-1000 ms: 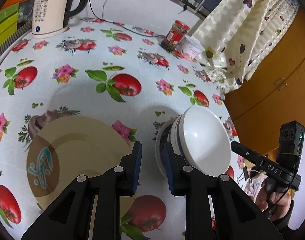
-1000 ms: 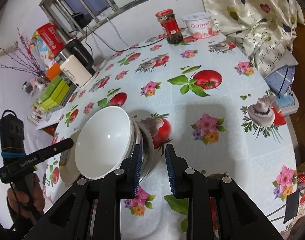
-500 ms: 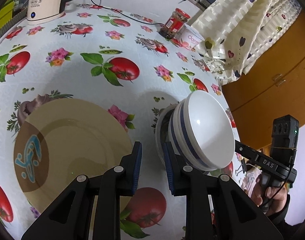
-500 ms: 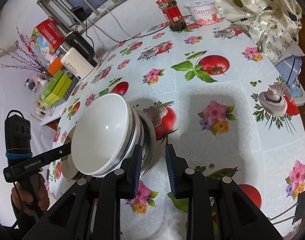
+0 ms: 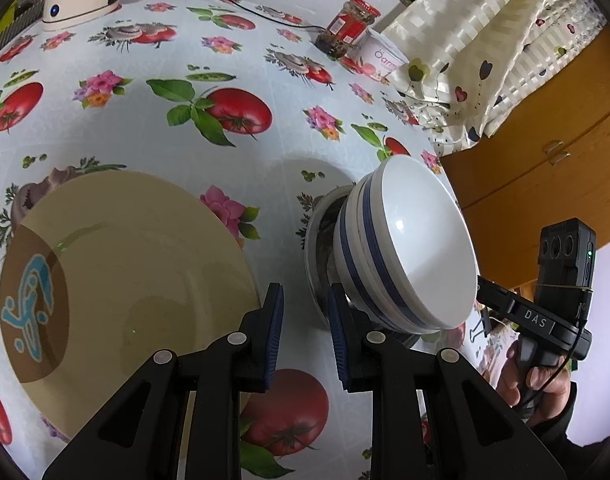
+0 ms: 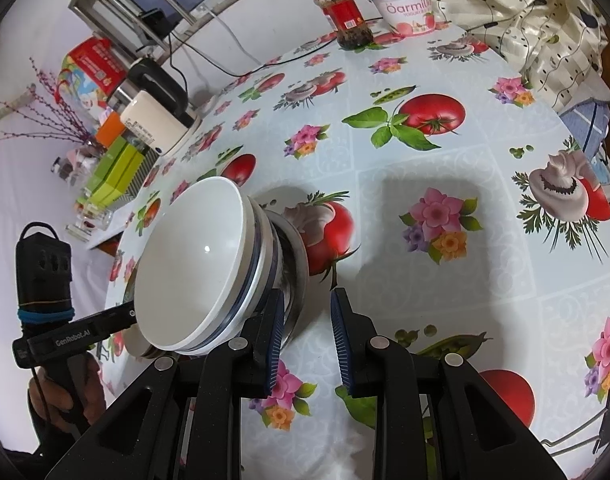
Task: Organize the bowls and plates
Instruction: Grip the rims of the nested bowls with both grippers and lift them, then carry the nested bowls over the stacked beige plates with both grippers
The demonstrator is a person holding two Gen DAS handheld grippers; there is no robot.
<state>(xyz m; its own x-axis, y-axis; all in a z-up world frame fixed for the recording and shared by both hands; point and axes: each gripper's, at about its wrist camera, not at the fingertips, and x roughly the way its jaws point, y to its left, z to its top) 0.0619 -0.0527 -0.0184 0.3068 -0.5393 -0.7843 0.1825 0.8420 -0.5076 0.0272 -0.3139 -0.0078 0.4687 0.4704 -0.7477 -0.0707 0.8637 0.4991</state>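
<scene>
A stack of white bowls with blue bands [image 5: 409, 248] [image 6: 193, 256] sits in a shallow metal dish [image 5: 315, 248] [image 6: 295, 248] on the flowered tablecloth. A beige plate [image 5: 145, 264] with a brown patch and blue motif lies left of it. My left gripper [image 5: 303, 292] hangs low between plate and dish, its jaws a narrow gap apart with nothing between them. My right gripper [image 6: 307, 296] stands on the stack's other side, also narrowly open and holding nothing. Each gripper's inner finger is close against the dish rim; I cannot tell whether it touches.
A kettle [image 6: 157, 120], a red-lidded jar [image 6: 345, 16] and a yogurt tub [image 6: 409, 12] stand at the far side. Green boxes [image 6: 113, 172] sit beyond the table's left edge. A curtain [image 5: 485, 40] and wooden cabinet [image 5: 545, 160] lie to the right.
My left gripper has sunk toward the table, so plate and bowl stack look nearer and more side-on. The right gripper's view has tipped down slightly. Both jaw gaps stay the same.
</scene>
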